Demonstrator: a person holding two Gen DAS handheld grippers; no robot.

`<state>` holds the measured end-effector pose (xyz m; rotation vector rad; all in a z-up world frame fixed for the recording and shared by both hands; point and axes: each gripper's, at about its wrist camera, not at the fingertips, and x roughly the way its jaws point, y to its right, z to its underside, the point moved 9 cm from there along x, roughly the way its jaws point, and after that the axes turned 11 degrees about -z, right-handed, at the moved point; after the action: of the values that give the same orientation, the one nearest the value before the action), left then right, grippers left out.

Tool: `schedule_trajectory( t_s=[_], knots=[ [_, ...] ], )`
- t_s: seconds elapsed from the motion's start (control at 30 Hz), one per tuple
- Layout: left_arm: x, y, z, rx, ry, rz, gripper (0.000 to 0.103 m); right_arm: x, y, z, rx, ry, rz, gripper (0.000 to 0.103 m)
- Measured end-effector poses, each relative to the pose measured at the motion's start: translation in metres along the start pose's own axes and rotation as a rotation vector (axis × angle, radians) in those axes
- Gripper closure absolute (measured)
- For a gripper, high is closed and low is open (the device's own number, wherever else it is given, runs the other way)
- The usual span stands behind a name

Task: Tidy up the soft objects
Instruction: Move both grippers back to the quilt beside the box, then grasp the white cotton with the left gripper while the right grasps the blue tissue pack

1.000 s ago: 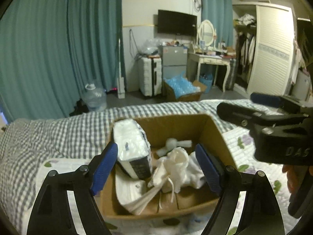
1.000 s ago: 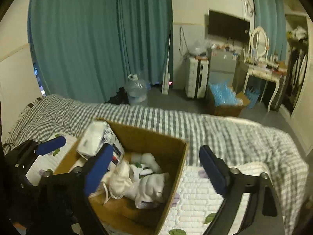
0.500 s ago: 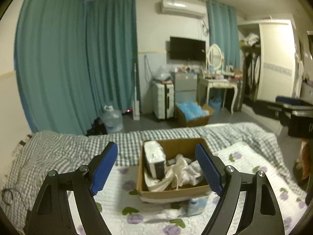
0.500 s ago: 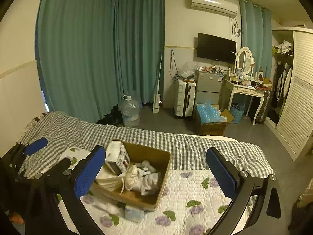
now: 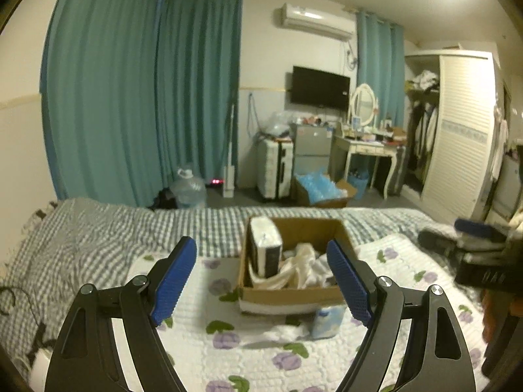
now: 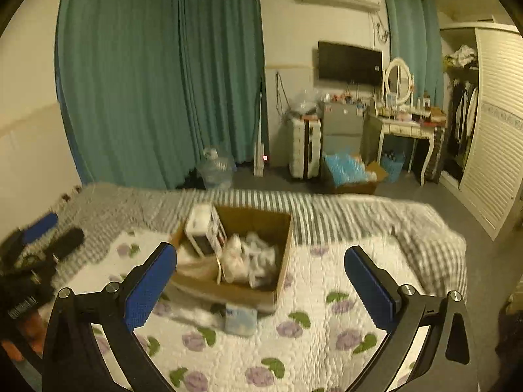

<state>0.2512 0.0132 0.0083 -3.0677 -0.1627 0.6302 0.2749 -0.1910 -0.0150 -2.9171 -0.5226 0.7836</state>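
Note:
A cardboard box (image 5: 287,295) (image 6: 251,289) sits on the flowered quilt (image 5: 248,352) in the middle of the bed. In it stand a white tissue pack (image 5: 265,248) (image 6: 204,232) and a heap of white cloths (image 5: 304,266) (image 6: 248,263). A small pale blue pack (image 5: 328,321) (image 6: 240,320) and a white cloth (image 5: 281,333) lie on the quilt in front of the box. My left gripper (image 5: 261,281) is open and empty, well back from the box. My right gripper (image 6: 260,284) is open and empty, also back from it.
The checked bedspread (image 5: 98,228) covers the far and left part of the bed. Beyond the bed are teal curtains (image 5: 137,98), a water jug (image 5: 188,189), a suitcase (image 5: 273,170), a box of blue bags (image 5: 322,189), a dressing table (image 5: 369,147) and a wardrobe (image 5: 457,130).
Both grippers have pulled up and back from the box, which now looks smaller and farther away. Both stay open and empty.

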Motion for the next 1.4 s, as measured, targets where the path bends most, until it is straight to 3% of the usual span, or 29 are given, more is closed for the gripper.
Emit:
schedule_trajectory(
  t_s=[0.4, 0.63, 0.77, 0.87, 0.9, 1.13, 1.3, 1.4],
  knots=[
    [0.098, -0.008, 0.109, -0.041, -0.212, -0.092, 0.02, 0.131, 0.022, 0.134, 0.121, -0.297, 0.009, 0.001],
    [0.134, -0.025, 0.16, -0.069, -0.324, -0.13, 0.02, 0.186, 0.021, 0.175, 0.179, -0.365, -0.059, 0.005],
    [0.142, -0.023, 0.18, -0.037, -0.368, -0.148, 0.02, 0.204, 0.016, 0.186, 0.189, -0.39, -0.102, 0.011],
    [0.14, -0.013, 0.184, 0.006, -0.364, -0.147, 0.02, 0.209, 0.015, 0.185, 0.174, -0.385, -0.115, 0.034],
    [0.139, -0.01, 0.186, 0.018, -0.364, -0.135, 0.02, 0.21, 0.014, 0.184, 0.17, -0.384, -0.127, 0.052],
    [0.126, 0.025, 0.197, 0.085, -0.393, -0.075, 0.02, 0.184, 0.019, 0.174, 0.166, -0.333, -0.147, 0.053],
    [0.126, 0.055, 0.192, 0.051, -0.425, 0.005, 0.02, 0.163, 0.036, 0.168, 0.144, -0.306, -0.076, 0.053],
    [0.133, 0.071, 0.193, 0.075, -0.441, 0.015, 0.02, 0.157, 0.047, 0.165, 0.158, -0.298, -0.06, 0.053]
  ],
)
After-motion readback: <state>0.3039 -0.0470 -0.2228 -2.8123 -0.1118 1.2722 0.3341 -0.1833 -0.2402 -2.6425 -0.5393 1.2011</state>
